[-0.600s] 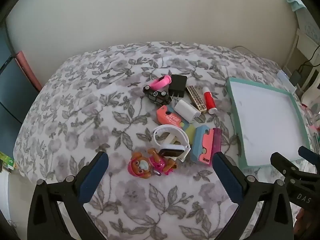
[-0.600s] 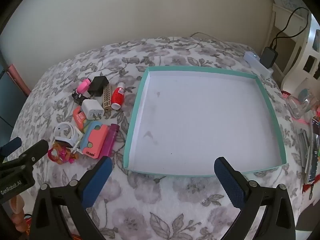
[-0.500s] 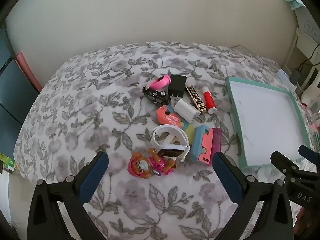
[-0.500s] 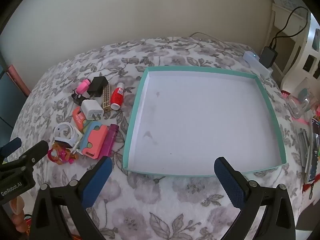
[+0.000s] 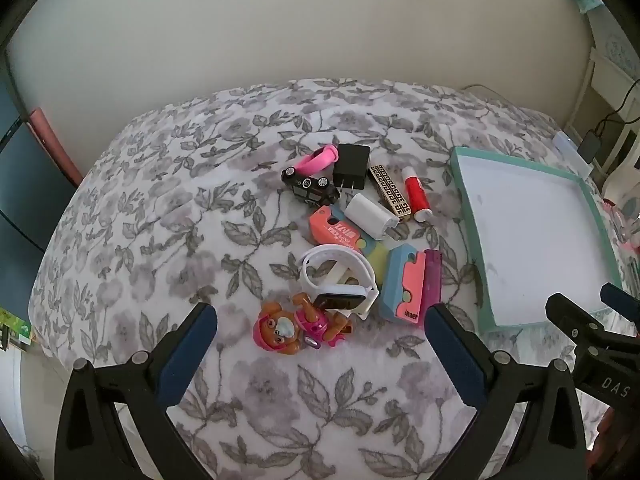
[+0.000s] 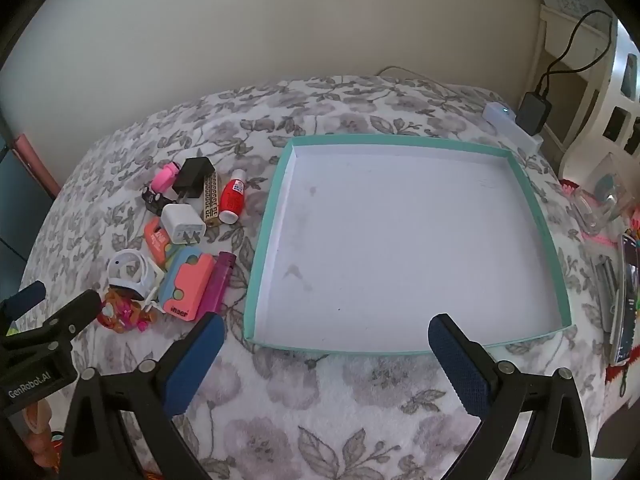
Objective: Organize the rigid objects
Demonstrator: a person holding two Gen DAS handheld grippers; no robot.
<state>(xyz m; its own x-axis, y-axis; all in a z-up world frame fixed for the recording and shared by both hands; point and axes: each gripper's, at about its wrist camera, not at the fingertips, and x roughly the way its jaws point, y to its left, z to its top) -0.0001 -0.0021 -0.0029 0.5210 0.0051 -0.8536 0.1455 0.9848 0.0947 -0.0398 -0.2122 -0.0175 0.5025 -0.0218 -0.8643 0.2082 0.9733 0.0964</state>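
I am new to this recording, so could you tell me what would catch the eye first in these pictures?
First comes the jumble of small colourful things on the flowered bedspread, with a pink toy pup and a white smartwatch nearest the open left gripper. Beside the pile, to its right, lies a big teal-rimmed tray with a bare white floor, just ahead of the open right gripper.

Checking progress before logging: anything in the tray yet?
No. In the right wrist view the tray shows only its bare white floor, and the toys and chargers lie in a pile on the bedspread beside it.
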